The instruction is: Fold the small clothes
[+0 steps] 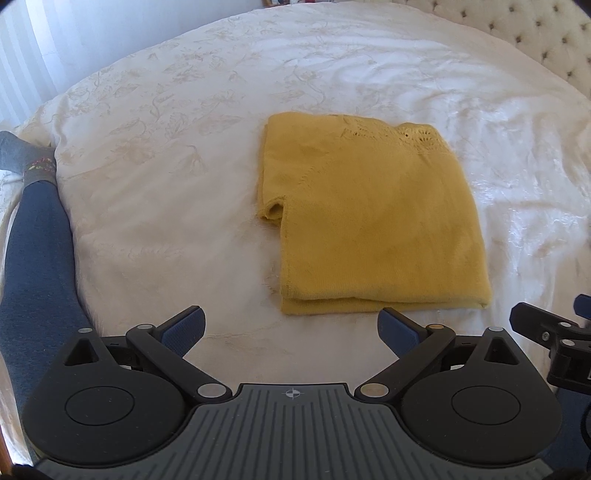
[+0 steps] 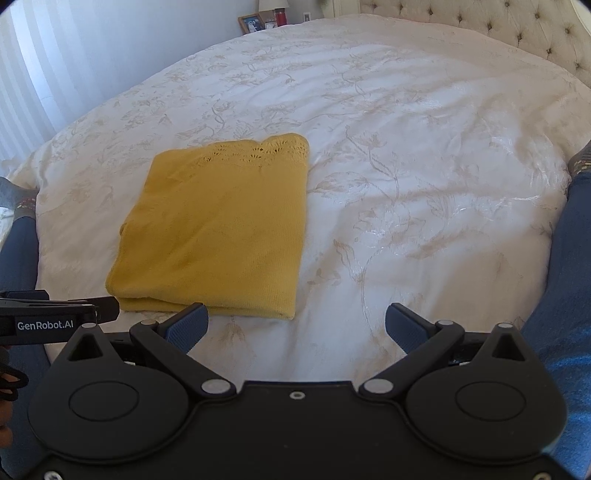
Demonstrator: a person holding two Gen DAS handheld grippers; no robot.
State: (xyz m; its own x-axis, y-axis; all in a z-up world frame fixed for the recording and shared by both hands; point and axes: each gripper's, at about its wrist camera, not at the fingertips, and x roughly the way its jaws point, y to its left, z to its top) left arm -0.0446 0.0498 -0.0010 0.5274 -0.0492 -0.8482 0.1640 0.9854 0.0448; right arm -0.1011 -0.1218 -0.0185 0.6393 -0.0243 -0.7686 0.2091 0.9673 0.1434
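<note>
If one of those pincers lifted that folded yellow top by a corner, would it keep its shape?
Probably not: the yellow knit top looks soft, so its stacked layers would likely droop and unfold. It seems light. Pushed, it may bunch on the bedspread rather than slide.

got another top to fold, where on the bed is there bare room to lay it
Bare bedspread lies right of the folded yellow top, out to the jeans leg, and beyond it toward the tufted headboard. A narrower patch lies left of it, bounded by the other leg. Crowded only near the open tongs.
</note>
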